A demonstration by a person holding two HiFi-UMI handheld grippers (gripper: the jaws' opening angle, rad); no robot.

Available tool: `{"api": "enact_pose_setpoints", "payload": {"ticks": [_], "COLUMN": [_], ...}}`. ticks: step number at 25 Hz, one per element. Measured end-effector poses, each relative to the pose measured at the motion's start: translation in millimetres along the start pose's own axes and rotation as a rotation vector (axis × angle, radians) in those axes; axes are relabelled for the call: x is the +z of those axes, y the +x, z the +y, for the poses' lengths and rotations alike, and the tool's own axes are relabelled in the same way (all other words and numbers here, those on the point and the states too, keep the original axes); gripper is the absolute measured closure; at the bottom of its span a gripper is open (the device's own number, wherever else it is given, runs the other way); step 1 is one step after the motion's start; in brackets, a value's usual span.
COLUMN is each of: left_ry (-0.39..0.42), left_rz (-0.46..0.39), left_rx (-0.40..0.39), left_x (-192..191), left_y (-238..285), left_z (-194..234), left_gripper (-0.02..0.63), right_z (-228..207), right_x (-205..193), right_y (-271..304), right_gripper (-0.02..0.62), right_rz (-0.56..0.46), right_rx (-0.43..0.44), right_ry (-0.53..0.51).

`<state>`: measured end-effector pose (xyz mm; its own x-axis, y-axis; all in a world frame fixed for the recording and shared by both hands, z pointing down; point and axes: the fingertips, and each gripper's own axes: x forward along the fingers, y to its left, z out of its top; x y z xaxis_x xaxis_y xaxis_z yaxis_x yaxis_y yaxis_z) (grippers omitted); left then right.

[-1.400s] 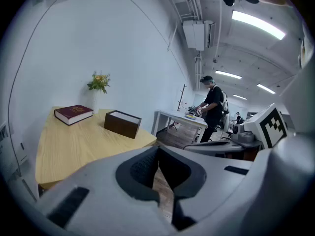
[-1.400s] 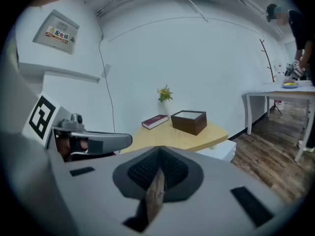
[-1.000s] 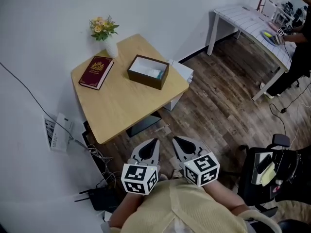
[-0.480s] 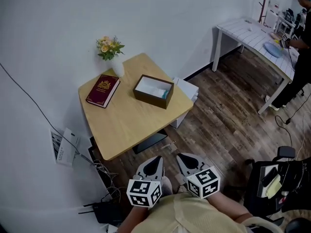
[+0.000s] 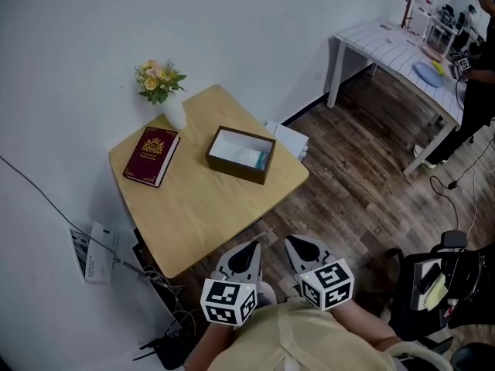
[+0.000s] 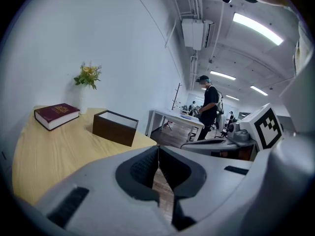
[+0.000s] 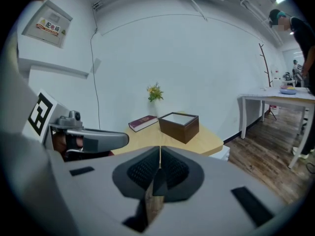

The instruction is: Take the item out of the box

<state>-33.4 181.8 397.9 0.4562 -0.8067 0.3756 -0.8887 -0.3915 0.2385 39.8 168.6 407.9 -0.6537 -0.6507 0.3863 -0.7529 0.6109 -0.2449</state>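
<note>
An open dark brown box (image 5: 240, 154) stands on the small wooden table (image 5: 193, 207), with white and teal contents (image 5: 246, 158) inside. In the left gripper view the box (image 6: 114, 127) is ahead and to the left; in the right gripper view the box (image 7: 179, 126) is straight ahead. My left gripper (image 5: 246, 250) and right gripper (image 5: 298, 246) are side by side off the table's near corner, well short of the box. Both point toward it. The left gripper (image 6: 158, 154) and the right gripper (image 7: 160, 156) are shut with nothing between the pads.
A dark red book (image 5: 151, 155) and a white vase of flowers (image 5: 162, 91) share the table's far side. A white box (image 5: 288, 139) sits on the floor beyond the table. A white table (image 5: 394, 41) and a person (image 5: 473, 76) are at back right; cables (image 5: 158, 284) lie left.
Both grippers have moved together toward the table, so the box is nearer to them than a second ago. Both stay shut and empty.
</note>
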Motion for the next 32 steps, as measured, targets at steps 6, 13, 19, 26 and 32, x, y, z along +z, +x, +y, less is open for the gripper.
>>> {"api": "enact_pose_setpoints", "payload": {"ticks": [6, 13, 19, 26, 32], "left_ry": [0.01, 0.025, 0.036, 0.061, 0.067], "left_rz": [0.021, 0.045, 0.062, 0.084, 0.105], "left_rx": [-0.029, -0.077, -0.108, -0.13, -0.171], "left_x": [14.0, 26.8, 29.0, 36.3, 39.9], "left_y": [17.0, 33.0, 36.3, 42.8, 57.2], "left_z": [30.3, 55.7, 82.0, 114.4, 113.5], "left_gripper": [0.584, 0.584, 0.584, 0.584, 0.584], "right_z": [0.0, 5.7, 7.9, 15.0, 6.3], "right_x": [23.4, 40.5, 48.4, 66.8, 73.6], "right_y": [33.0, 64.2, 94.3, 119.4, 126.0], "right_gripper": [0.565, 0.565, 0.565, 0.565, 0.565], "right_rz": [-0.004, 0.003, 0.0, 0.001, -0.001], "right_rx": [0.007, 0.001, -0.032, -0.048, -0.07], "right_ry": [-0.014, -0.01, 0.023, 0.027, 0.033]}}
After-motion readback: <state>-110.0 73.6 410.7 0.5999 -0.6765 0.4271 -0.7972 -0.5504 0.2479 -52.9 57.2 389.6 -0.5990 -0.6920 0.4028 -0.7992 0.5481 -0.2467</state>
